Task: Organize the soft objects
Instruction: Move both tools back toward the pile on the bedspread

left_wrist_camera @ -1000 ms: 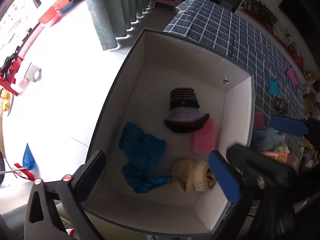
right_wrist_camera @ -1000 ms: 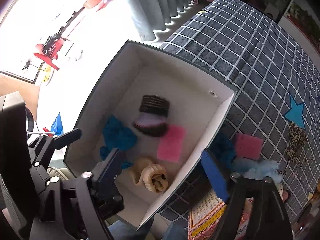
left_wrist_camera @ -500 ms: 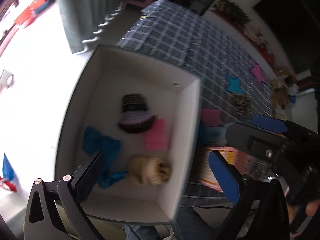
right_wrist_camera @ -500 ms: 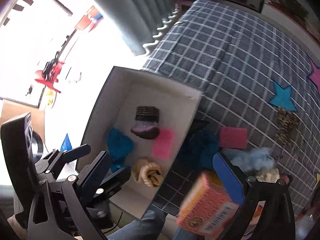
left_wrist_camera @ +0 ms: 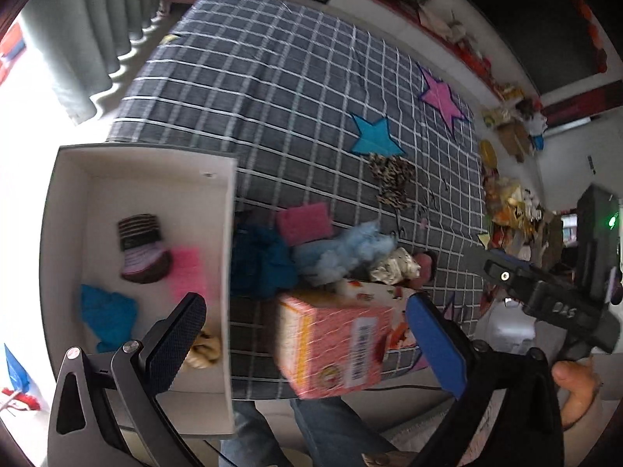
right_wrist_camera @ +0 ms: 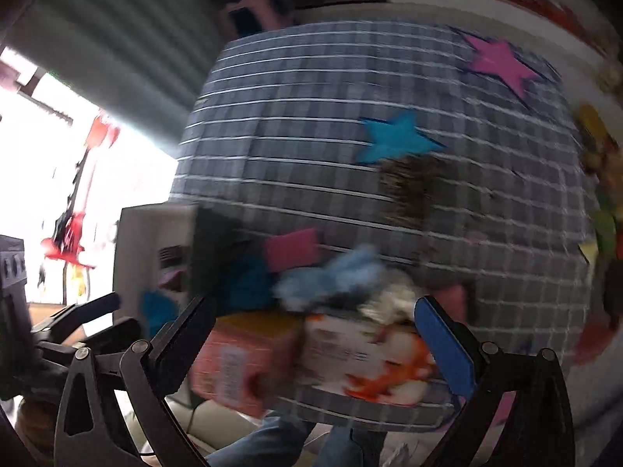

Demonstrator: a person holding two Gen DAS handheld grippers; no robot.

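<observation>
Both grippers stand wide apart and grip nothing. In the left wrist view, the left gripper [left_wrist_camera: 307, 334] hovers with its black finger over the white box [left_wrist_camera: 229, 233] at nine o'clock, where a striped knit hat [left_wrist_camera: 142, 249], a pink cloth [left_wrist_camera: 189, 272] and a blue cloth [left_wrist_camera: 107, 317] lie; a tan item is half hidden behind that finger. At centre, on the checked cloth [left_wrist_camera: 272, 97], soft items pile just beside the box wall, a pink carton [left_wrist_camera: 335, 346] at six o'clock. The right gripper [right_wrist_camera: 315, 334] view is motion-blurred; the pile is hard to make out.
</observation>
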